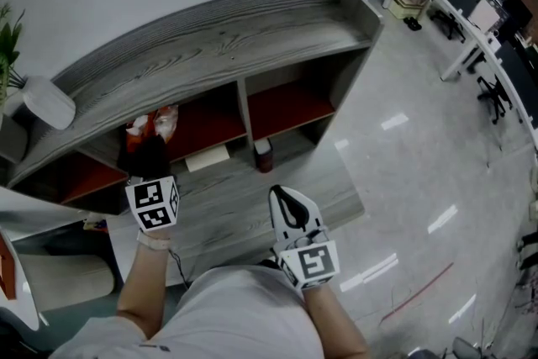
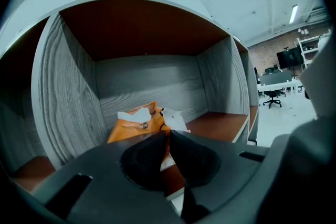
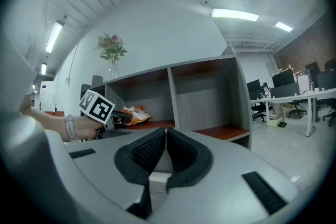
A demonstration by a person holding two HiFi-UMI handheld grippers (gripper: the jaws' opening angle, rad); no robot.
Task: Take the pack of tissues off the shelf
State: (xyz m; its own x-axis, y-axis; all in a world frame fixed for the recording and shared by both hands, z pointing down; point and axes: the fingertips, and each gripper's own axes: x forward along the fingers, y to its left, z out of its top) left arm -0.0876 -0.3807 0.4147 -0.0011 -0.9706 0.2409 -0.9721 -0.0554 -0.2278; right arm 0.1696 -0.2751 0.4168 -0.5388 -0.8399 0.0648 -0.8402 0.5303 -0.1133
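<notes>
Your left tool (image 2: 167,135) was clenched on the near edge of the orange-and-white plastic pack of tissues (image 2: 134,124), lying inside a compartment of the grey wood-grain shelf (image 2: 68,86), while your right tool (image 3: 165,132) was clenched on nothing.

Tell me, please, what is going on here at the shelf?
A person holds a gripper in each hand in front of a grey shelf. The left gripper reaches into a compartment, and its fingers appear closed on the near edge of the orange pack of tissues, which rests on the compartment floor. The right gripper waits further back, with its fingers together and nothing between them.
</notes>
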